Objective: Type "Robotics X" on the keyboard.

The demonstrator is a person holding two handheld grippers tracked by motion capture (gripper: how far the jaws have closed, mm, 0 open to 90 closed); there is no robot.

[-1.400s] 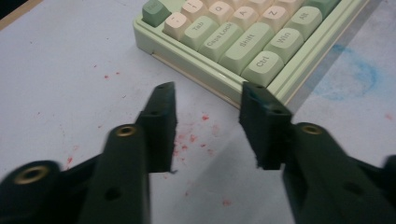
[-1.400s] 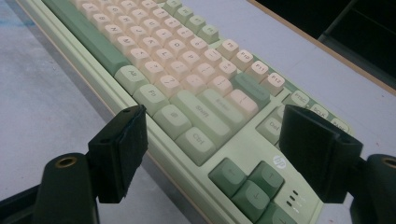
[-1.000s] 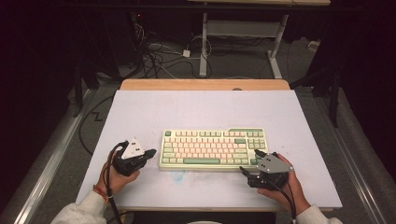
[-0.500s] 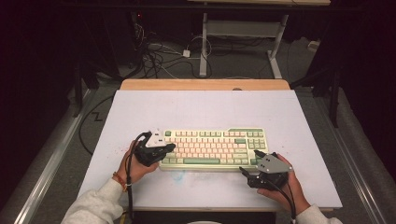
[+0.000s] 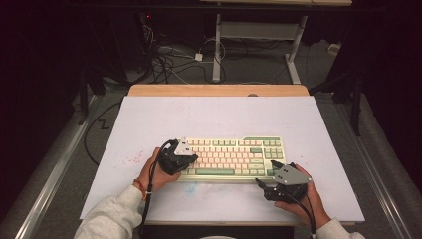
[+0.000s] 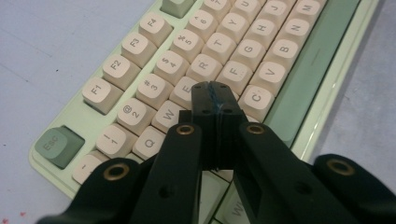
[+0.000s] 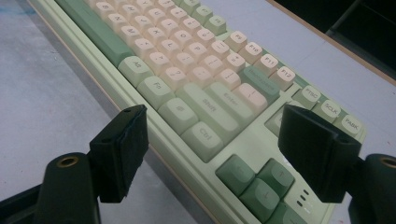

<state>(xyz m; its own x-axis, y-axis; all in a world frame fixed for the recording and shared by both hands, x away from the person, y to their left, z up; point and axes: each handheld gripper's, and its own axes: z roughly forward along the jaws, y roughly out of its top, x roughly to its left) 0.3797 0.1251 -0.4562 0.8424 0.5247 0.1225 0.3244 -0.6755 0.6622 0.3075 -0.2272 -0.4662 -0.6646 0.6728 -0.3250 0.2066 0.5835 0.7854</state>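
A pale green keyboard [image 5: 234, 157] with cream and green keys lies near the front of the white table. My left gripper [image 5: 189, 160] is over the keyboard's left end, its jaws pressed together with nothing between them. In the left gripper view the shut tips [image 6: 211, 88] hover at the keys [image 6: 233, 74] around E, D and C of the keyboard [image 6: 322, 60]. My right gripper [image 5: 260, 183] rests by the keyboard's front right corner, jaws wide apart. In the right gripper view its two pads [image 7: 123, 149] flank the keyboard's [image 7: 187, 88] right end near the Ctrl and arrow keys.
The white table top [image 5: 219, 119] has a wooden strip [image 5: 219, 90] along its far edge. Faint red specks [image 5: 130, 160] mark the surface left of the keyboard. Cables [image 5: 169, 59] and a desk frame [image 5: 259, 35] lie on the floor beyond.
My left gripper moved right from the bare table onto the keyboard's left end. The right gripper stayed by the front right corner.
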